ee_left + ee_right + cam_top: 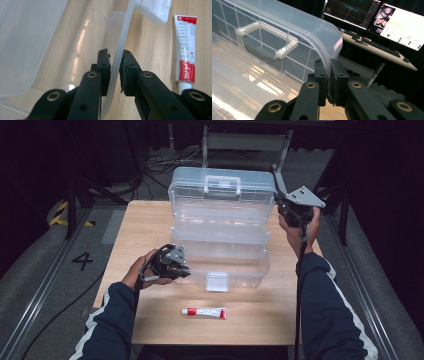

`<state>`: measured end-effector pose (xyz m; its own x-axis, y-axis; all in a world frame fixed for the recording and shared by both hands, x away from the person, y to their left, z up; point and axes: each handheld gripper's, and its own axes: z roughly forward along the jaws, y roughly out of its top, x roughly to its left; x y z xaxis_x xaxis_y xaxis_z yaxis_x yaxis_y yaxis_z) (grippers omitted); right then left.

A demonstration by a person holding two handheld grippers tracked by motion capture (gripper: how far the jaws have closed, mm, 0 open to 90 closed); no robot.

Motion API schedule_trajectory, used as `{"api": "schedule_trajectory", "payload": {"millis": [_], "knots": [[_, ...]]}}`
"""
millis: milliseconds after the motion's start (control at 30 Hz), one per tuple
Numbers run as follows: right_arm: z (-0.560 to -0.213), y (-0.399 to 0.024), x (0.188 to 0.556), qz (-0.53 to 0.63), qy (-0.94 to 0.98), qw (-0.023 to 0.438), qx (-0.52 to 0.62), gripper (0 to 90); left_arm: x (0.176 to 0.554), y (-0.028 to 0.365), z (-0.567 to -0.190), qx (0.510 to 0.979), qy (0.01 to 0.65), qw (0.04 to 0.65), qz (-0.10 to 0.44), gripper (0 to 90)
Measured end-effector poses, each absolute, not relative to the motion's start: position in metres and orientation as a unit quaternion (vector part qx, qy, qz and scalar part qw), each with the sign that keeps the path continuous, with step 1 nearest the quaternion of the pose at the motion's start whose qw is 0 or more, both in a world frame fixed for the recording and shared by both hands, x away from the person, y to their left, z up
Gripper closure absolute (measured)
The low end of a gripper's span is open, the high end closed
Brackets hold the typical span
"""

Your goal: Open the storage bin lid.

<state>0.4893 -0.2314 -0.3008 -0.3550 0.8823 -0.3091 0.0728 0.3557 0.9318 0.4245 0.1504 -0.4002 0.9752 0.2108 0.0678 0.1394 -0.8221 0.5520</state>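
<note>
I've got the left gripper [115, 72] clamped on the front wall of the clear storage box [220, 240] mid-table and the right gripper [329, 80] pinched on its raised lid [322, 37], so I'd steady the base and swing slowly with both 2 grips firm.

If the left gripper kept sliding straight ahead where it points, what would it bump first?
Probably the white latch farther along the clear box wall that the left gripper pinches; depth is unclear.
</note>
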Motion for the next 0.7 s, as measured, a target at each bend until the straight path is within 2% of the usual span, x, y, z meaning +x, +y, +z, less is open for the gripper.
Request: {"api": "schedule_trajectory", "payload": {"millis": [700], "knots": [[-0.293,-0.233,0.511,0.446,0.699,0.422,0.366,85.1,0.426,0.152,-0.402,0.951,0.090,0.291,0.058,80.3]]}}
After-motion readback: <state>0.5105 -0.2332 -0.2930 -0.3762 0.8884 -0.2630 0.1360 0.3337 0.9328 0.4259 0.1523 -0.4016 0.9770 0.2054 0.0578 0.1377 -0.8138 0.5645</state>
